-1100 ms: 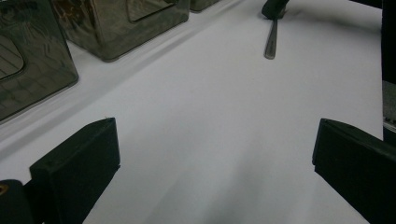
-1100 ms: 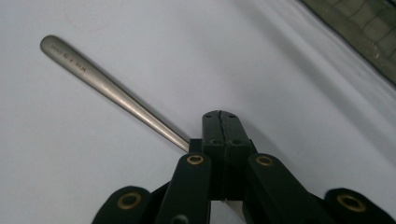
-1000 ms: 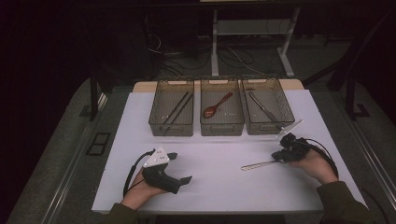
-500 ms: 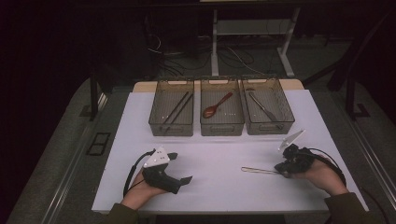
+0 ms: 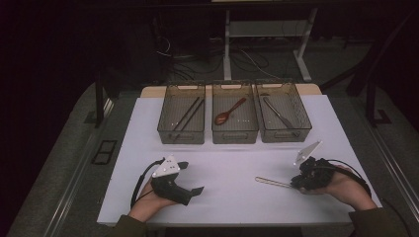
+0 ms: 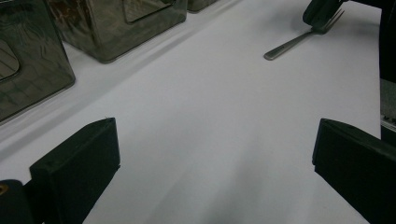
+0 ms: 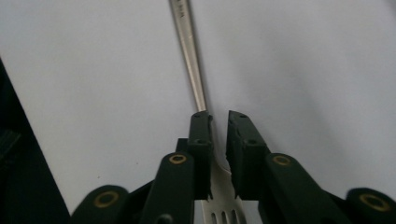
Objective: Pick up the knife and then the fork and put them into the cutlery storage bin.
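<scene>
The fork (image 7: pixel 194 70) lies on the white table (image 5: pixel 237 158) at the right gripper (image 7: pixel 219 119), its neck between the two black jaws and its handle running away from them across the sheet; the prongs point back toward the hand. The jaws stand close on either side of the neck with a thin gap showing, so they seem to pinch it, though contact is hard to make out. In the high view the fork (image 5: pixel 272 181) sticks out leftward from the right gripper (image 5: pixel 301 181) near the front edge. The left gripper (image 6: pixel 215 154) rests well apart on the left, jaws wide open over bare table. Behind, three clear bins (image 5: pixel 234 136) stand in a row — dark sticks in the left, a brown spoon (image 5: pixel 228 112) in the middle, metal cutlery in the right — nothing lies between them and the fork.
</scene>
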Demonstrator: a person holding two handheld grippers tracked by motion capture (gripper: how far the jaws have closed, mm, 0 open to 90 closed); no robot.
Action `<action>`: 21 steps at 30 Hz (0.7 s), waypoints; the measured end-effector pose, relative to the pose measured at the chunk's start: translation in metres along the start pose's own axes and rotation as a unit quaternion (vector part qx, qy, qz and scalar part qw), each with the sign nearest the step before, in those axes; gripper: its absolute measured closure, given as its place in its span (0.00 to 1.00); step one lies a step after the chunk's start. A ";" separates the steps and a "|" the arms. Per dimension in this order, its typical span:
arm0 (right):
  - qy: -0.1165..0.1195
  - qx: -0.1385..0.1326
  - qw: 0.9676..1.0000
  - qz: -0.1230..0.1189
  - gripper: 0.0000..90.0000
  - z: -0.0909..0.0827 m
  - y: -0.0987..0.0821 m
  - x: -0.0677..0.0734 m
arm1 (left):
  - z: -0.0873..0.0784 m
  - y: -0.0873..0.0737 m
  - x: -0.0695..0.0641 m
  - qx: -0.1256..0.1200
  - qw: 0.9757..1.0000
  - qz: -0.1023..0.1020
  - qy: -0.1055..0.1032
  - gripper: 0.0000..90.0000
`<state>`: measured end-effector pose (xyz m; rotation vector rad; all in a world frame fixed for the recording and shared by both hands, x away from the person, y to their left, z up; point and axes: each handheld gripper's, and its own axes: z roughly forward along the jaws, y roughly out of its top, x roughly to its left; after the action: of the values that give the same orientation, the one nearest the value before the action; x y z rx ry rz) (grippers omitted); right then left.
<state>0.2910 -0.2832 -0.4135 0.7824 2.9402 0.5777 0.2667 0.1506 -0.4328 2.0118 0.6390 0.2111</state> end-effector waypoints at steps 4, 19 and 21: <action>-0.006 0.026 0.999 -0.026 0.82 0.005 0.004 0.003 | 0.000 0.000 0.000 0.000 1.000 0.001 -0.001 0.00; -0.014 0.095 0.993 -0.073 0.91 0.017 0.022 0.011 | 0.003 -0.001 -0.001 0.012 1.000 0.011 -0.001 0.00; -0.017 0.101 0.992 -0.076 0.92 0.017 0.024 0.012 | 0.003 -0.001 -0.002 0.012 1.000 0.010 -0.002 0.00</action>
<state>0.2940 -0.2519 -0.4200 0.5683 3.0251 0.2567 0.2659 0.1481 -0.4348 2.0424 0.6214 0.2134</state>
